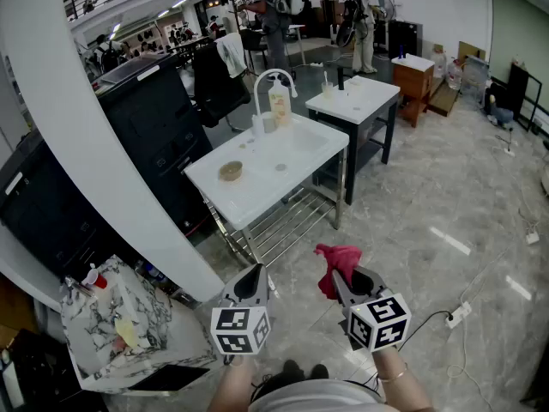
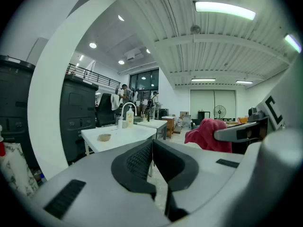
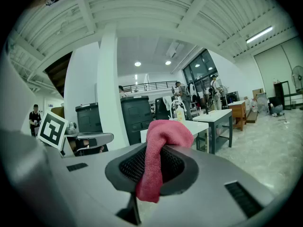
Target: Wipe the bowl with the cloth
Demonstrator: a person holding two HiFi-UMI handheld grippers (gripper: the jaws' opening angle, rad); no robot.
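Observation:
A small tan bowl [image 1: 230,172] sits on the white sink table [image 1: 257,191], well ahead of both grippers; it also shows far off as the bowl [image 2: 104,137] in the left gripper view. My right gripper [image 1: 340,282] is shut on a red cloth [image 1: 336,264], which bunches above the jaws and hangs down between them as the cloth [image 3: 158,155]. My left gripper [image 1: 254,279] is shut with nothing in it, its jaws [image 2: 152,160] pressed together. Both are held over the floor, short of the table.
The sink table carries a curved tap [image 1: 273,88] and a soap bottle [image 1: 278,106]. A second white table [image 1: 356,101] stands beyond. A white slanted column [image 1: 94,144] and black cabinets [image 1: 154,127] are left. A marble-patterned box [image 1: 120,324] lies near left. People stand far back.

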